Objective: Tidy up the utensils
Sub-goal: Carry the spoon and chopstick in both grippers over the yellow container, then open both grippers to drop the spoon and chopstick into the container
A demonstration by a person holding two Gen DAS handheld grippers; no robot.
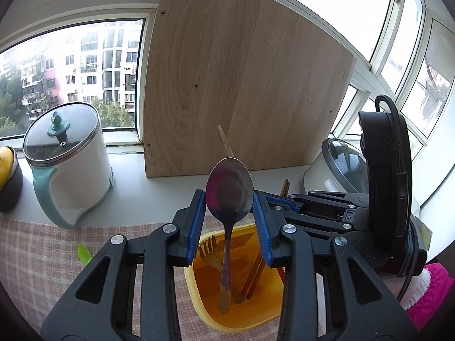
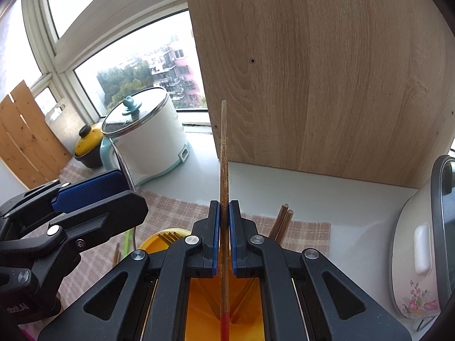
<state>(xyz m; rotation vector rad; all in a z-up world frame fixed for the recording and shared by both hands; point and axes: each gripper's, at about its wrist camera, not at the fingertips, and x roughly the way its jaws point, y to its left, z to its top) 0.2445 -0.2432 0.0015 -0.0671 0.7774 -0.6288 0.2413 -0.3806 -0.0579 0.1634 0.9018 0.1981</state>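
Hiding the container point(image 2: 159, 241) rim: right gripper point(image 2: 224, 210).

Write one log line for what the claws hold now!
left claw: grips spoon | right claw: grips chopstick | both above yellow holder

Daylight comes through white-framed windows point(image 1: 71, 76) that wrap the corner, with apartment blocks point(image 1: 93, 65) and trees outside. A pale wood panel point(image 1: 239, 85) stands upright against the sill, on the white tabletop point(image 1: 159, 187). A checked cloth point(image 1: 37, 255) covers the near part. A white pot point(image 1: 71, 153) with a glass lid stands left; slatted boards point(image 2: 25, 136) lean in the far corner.
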